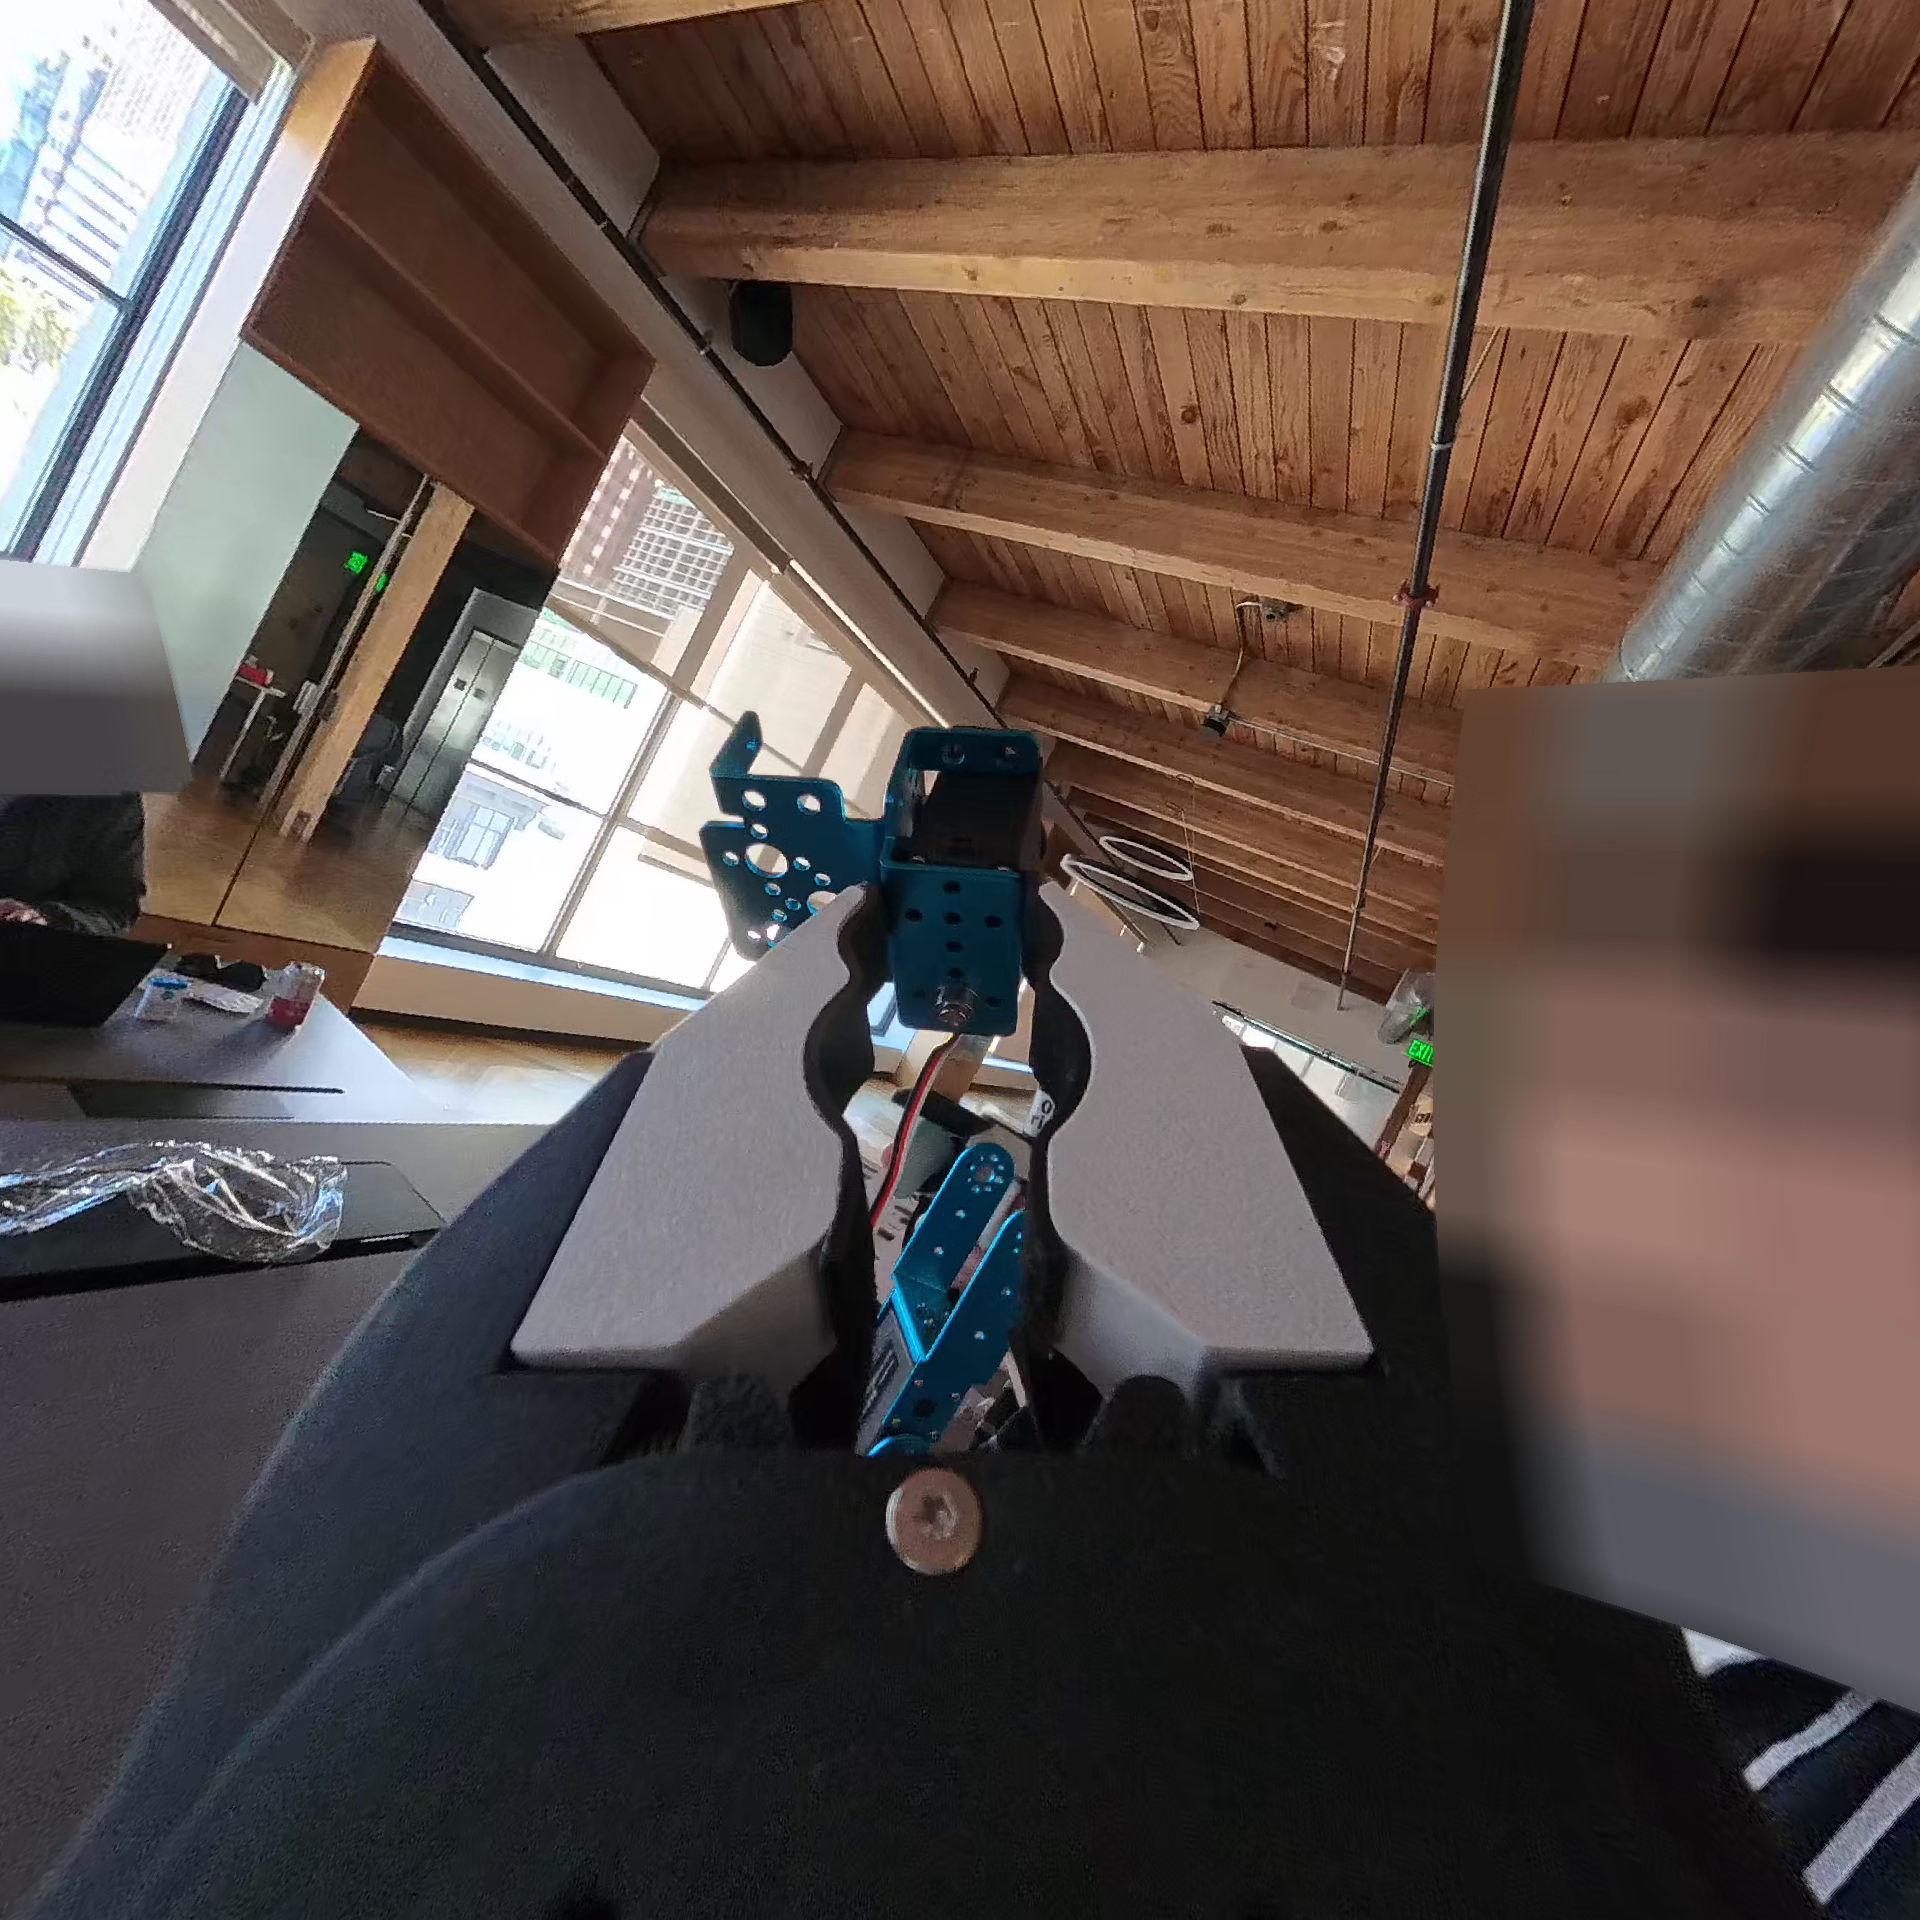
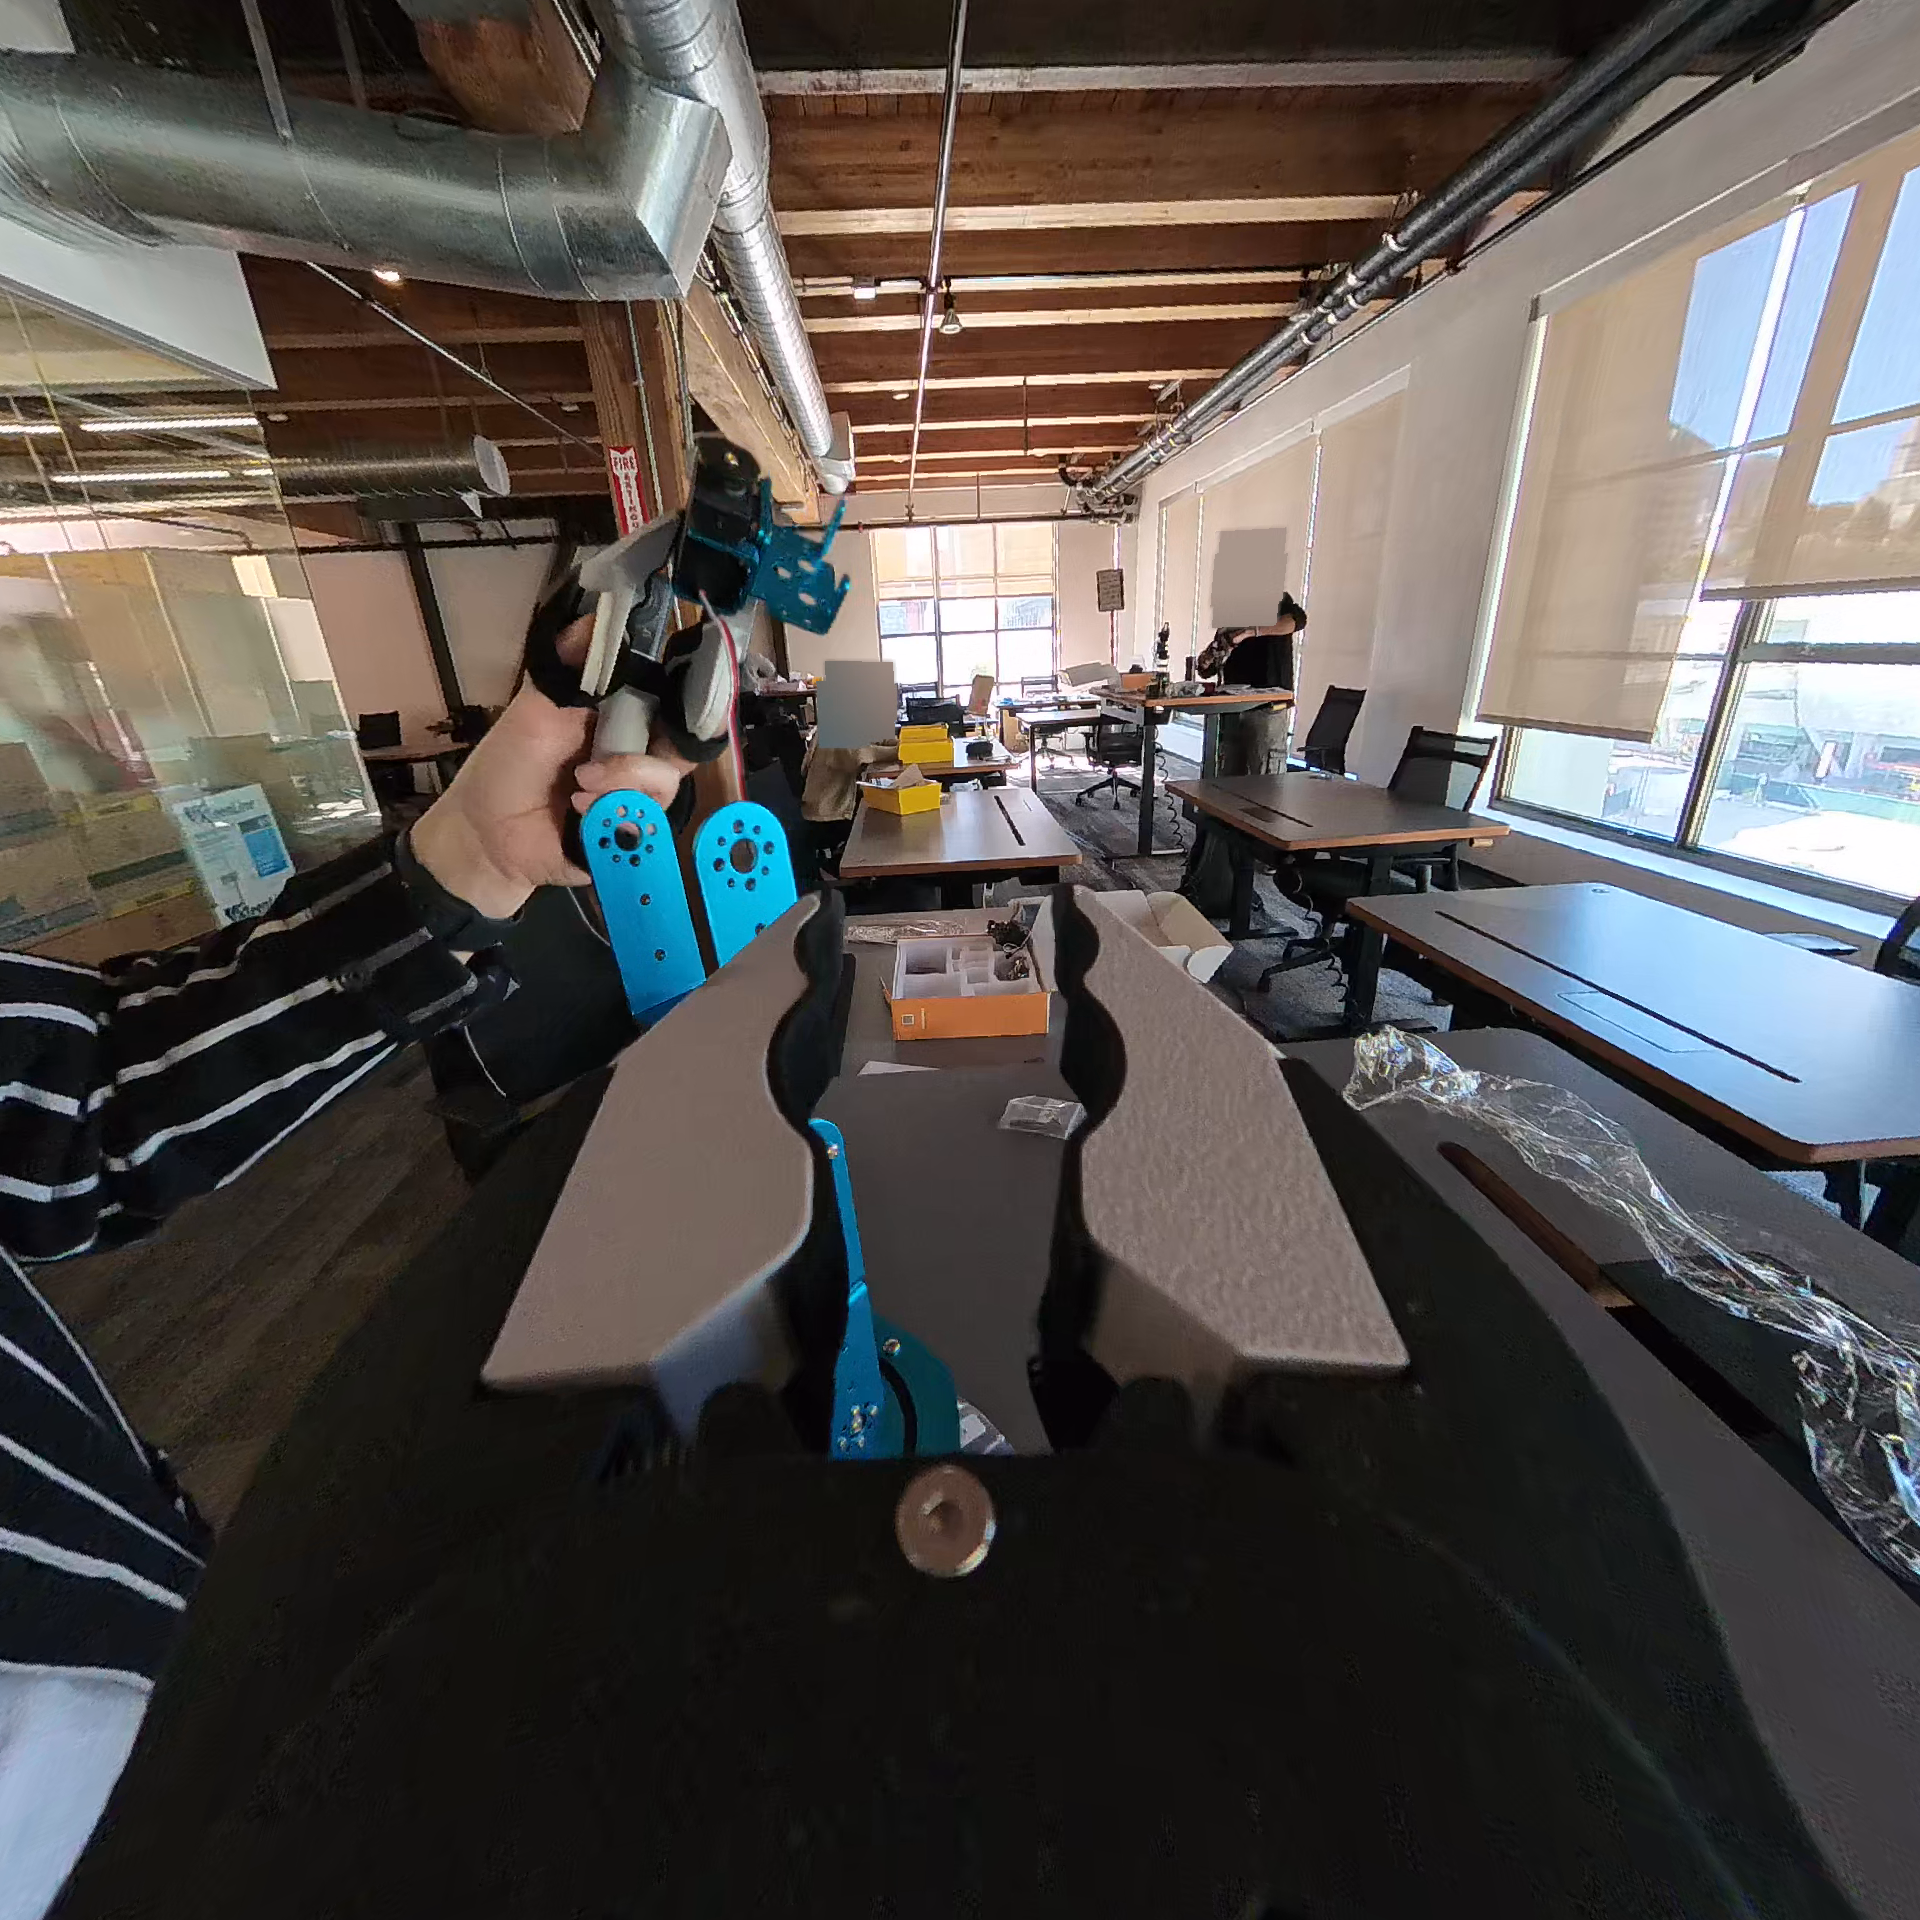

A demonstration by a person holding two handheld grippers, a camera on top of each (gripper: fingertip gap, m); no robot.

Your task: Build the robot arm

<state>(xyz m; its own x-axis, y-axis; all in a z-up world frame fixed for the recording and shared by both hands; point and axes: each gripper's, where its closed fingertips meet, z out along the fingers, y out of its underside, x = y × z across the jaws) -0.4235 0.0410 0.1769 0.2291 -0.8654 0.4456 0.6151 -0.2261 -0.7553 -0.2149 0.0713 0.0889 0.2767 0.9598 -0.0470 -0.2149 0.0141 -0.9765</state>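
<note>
In the left wrist view my left gripper [image 1: 948, 940] is shut on a blue metal bracket assembly [image 1: 956, 925] that carries a black servo and points up at the wooden ceiling. More blue arms of the assembly [image 1: 951, 1309] hang down between the fingers. In the right wrist view a hand [image 2: 509, 790] holds that left gripper [image 2: 665, 592] up at the left, with two blue perforated arms [image 2: 634, 904] hanging below it. My right gripper [image 2: 940, 935] is open. A blue bracket arm [image 2: 847, 1278] runs beside its left finger, inside the gap.
An orange box of small parts [image 2: 971, 1003] and a small clear bag [image 2: 1039, 1117] lie on the dark table [image 2: 935, 1195] ahead. Crumpled clear plastic wrap [image 2: 1558, 1174] lies to the right. Desks, chairs and two people stand farther back. A can [image 1: 296, 992] stands on the left table. Left tips to right tips: about 25 cm.
</note>
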